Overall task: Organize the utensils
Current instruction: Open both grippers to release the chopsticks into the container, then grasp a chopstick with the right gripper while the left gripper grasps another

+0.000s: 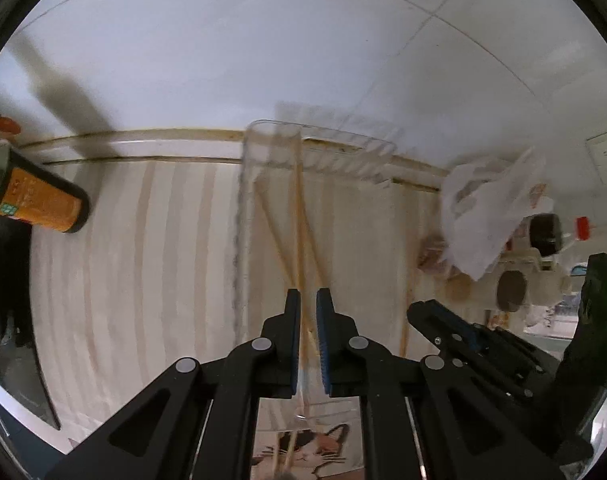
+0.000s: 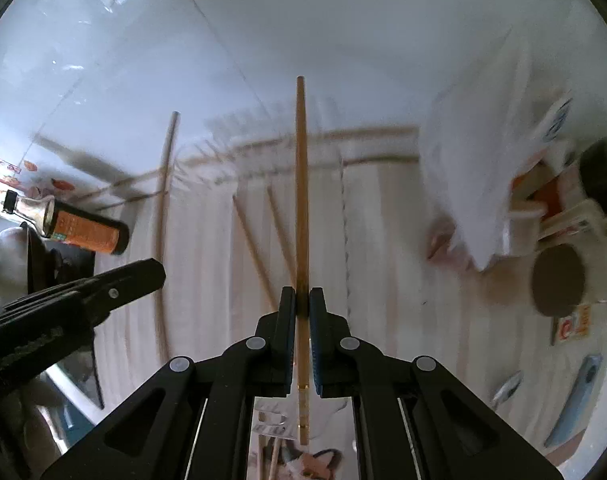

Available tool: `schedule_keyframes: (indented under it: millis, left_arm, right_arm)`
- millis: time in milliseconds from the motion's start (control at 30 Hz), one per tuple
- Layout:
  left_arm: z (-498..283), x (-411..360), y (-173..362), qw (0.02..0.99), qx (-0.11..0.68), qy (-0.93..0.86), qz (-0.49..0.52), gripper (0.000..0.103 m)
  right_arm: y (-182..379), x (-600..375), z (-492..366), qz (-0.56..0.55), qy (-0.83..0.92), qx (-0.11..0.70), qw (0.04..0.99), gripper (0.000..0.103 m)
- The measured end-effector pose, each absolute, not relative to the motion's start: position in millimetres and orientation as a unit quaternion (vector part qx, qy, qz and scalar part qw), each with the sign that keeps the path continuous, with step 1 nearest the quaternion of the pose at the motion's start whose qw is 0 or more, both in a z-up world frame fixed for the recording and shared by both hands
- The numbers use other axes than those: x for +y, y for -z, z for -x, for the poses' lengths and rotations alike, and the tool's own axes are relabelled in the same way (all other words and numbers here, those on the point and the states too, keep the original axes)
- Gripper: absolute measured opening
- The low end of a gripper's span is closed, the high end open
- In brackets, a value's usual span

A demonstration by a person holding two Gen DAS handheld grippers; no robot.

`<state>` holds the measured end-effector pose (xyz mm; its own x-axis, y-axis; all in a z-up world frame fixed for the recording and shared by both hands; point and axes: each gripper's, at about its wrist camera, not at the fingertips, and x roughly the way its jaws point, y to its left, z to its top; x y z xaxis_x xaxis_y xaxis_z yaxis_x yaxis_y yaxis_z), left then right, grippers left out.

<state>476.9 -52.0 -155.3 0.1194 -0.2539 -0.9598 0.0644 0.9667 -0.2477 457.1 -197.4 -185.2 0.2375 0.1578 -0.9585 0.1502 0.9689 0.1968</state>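
Observation:
My left gripper (image 1: 308, 294) points down over a clear plastic organiser tray (image 1: 259, 148) and is shut on a pale chopstick (image 1: 302, 240) that runs up between its pads. Two more chopsticks (image 1: 277, 236) lie slanted inside the tray. My right gripper (image 2: 302, 292) is shut on a darker brown chopstick (image 2: 301, 184), which stands straight up past its fingertips. In the right wrist view the left gripper (image 2: 155, 274) sits at the left with its chopstick (image 2: 165, 200). The right gripper (image 1: 419, 310) shows at the lower right of the left wrist view. Everything is motion-blurred.
A striped cream cloth (image 1: 143, 260) covers the counter below a white tiled wall. An orange-labelled bottle (image 1: 43, 200) is at the left. A crumpled white plastic bag (image 1: 491, 200), a tape roll (image 1: 511, 292) and jars crowd the right. A cat-print mat (image 1: 319, 448) lies near me.

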Motion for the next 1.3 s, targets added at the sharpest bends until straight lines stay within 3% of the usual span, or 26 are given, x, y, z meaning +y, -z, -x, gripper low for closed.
schedule_keyframes:
  millis: [67,100,167,200,267,367,433,500,600,800,967,1000,1067,1133,1300]
  left_arm:
    - [-472.6,-48.5,153.1,0.756,0.646,0.089,0.057,0.012]
    - [-468.8,-46.4,150.8,0.763,0.64,0.077,0.046,0.018]
    - [-461.7,-41.9,144.8,0.781,0.621,0.059,0.031,0.034]
    - [-457.3,-39.8,141.1,0.79,0.611,0.048,0.023,0.048]
    - [-443.9,-36.2,131.1,0.814,0.58,0.027,0.005,0.056]
    - [-424.3,-33.3,120.3,0.843,0.538,0.003,-0.024,0.076]
    - [-411.0,-30.6,115.4,0.858,0.512,0.001,-0.028,0.102]
    - [-401.8,-28.8,114.6,0.865,0.501,0.006,-0.03,0.103]
    - [-388.5,-29.1,119.4,0.863,0.503,0.0,-0.039,0.103]
    - [-351.2,-16.7,135.7,0.856,0.513,-0.042,-0.047,0.103]
    - [-308.3,6.2,171.5,0.841,0.532,-0.075,-0.068,0.103]
    - [-298.6,10.5,181.2,0.837,0.536,-0.082,-0.076,0.103]
    - [-278.4,19.2,205.7,0.824,0.551,-0.095,-0.096,0.103]
    - [-261.8,30.2,230.9,0.806,0.573,-0.106,-0.101,0.103]
    - [-236.7,55.7,267.6,0.775,0.612,-0.13,-0.088,0.103]
  right_arm:
    - [189.3,-197.9,-458.4,-0.119,-0.002,0.621,0.775,0.025]
    - [190.3,-199.2,-456.6,-0.116,0.0,0.62,0.776,0.034]
    - [189.8,-201.9,-451.2,-0.113,0.002,0.618,0.778,0.036]
    - [188.3,-203.4,-447.9,-0.109,0.006,0.616,0.78,0.037]
    - [183.8,-207.0,-439.6,-0.109,0.013,0.608,0.786,0.041]
    - [175.5,-211.0,-425.8,-0.095,0.033,0.59,0.801,0.063]
    - [170.0,-211.1,-414.4,-0.081,0.045,0.577,0.811,0.086]
    - [164.4,-211.3,-403.3,-0.07,0.057,0.564,0.821,0.096]
    - [154.7,-206.9,-385.3,-0.049,0.079,0.541,0.836,0.102]
    - [142.6,-203.3,-349.2,-0.057,0.087,0.518,0.849,0.103]
    - [161.8,-190.5,-303.9,-0.074,0.086,0.544,0.831,0.102]
    - [169.7,-185.8,-293.6,-0.076,0.084,0.551,0.827,0.098]
    - [194.5,-174.4,-276.7,-0.089,0.073,0.58,0.806,0.078]
    - [222.2,-163.2,-265.4,-0.109,0.054,0.612,0.781,0.053]
    - [275.2,-132.0,-248.9,-0.15,0.022,0.656,0.74,0.042]
